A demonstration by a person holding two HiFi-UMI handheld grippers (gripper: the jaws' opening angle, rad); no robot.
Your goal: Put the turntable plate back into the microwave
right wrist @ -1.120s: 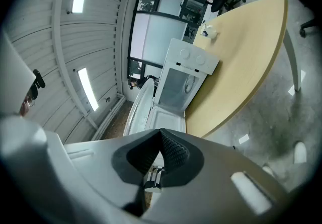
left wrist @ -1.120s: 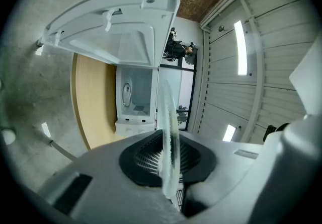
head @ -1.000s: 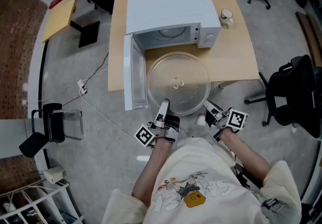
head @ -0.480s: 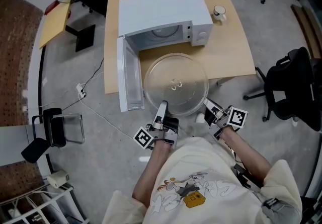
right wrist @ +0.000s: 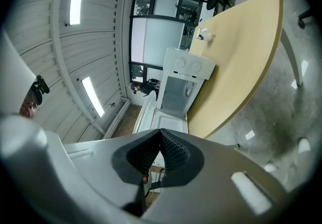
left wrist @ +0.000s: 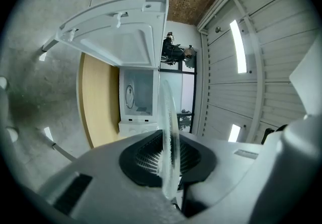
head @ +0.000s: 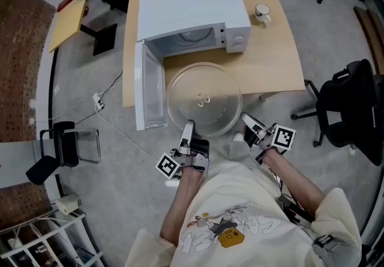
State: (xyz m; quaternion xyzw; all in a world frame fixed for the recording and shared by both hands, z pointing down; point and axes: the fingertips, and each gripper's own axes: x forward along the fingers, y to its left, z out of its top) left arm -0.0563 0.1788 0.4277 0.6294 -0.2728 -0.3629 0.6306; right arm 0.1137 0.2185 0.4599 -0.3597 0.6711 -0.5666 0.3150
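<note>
The plate (head: pixel 204 99) was held in front of the open microwave (head: pixel 192 8), over the near edge of the table (head: pixel 270 59) and just beside the door (head: pixel 149 89), which was swung out to the left. Its near rim was clamped by the left gripper (head: pixel 188 132) — the glass edge was seen between the pads. The right gripper (head: pixel 248 123) was found close to the plate's right rim, jaws together at the tips — nothing was seen between them.

Turntable plate (head: pixel 204 101) before open microwave (head: pixel 189 8) on table (head: pixel 271 56), left tool (head: pixel 188 126) at near rim, right tool (head: pixel 247 120) beside it
</note>
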